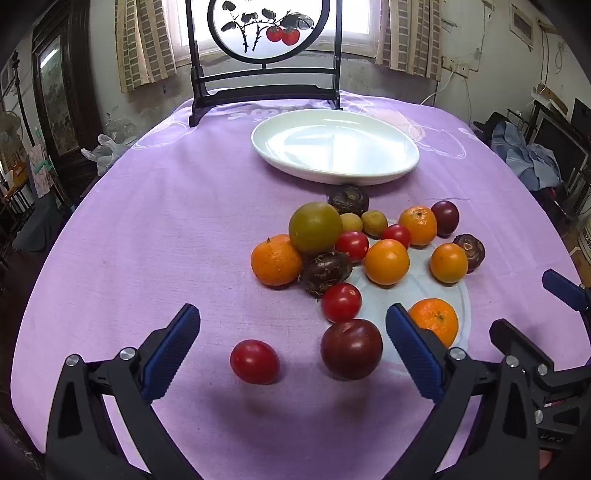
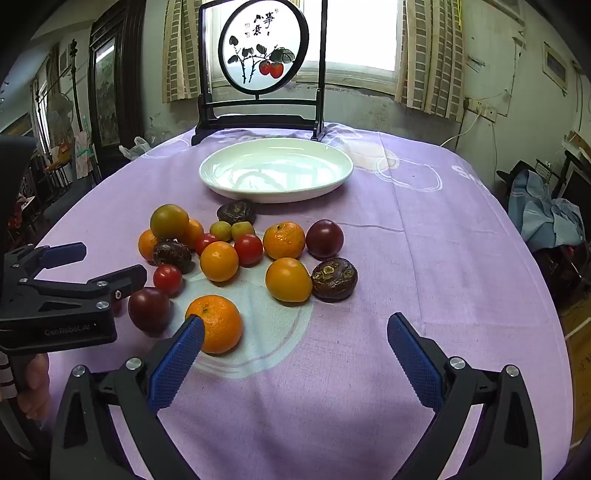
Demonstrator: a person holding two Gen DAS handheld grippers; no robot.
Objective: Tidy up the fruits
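Note:
A pile of fruit lies on the purple tablecloth: tangerines (image 1: 276,260), oranges (image 1: 386,261), cherry tomatoes (image 1: 341,302), dark plums (image 1: 351,348), a large green fruit (image 1: 315,226) and dark wrinkled fruits (image 1: 325,272). An empty white plate (image 1: 334,146) stands behind them, also in the right wrist view (image 2: 276,169). My left gripper (image 1: 293,341) is open and empty, with a red tomato (image 1: 255,361) and a plum between its fingers. My right gripper (image 2: 295,354) is open and empty; a tangerine (image 2: 216,323) touches or sits just behind its left finger.
A black wooden stand with a round painted screen (image 1: 266,27) stands at the table's far edge behind the plate. The left gripper's body (image 2: 55,302) shows at the left of the right wrist view. Furniture and clutter surround the table.

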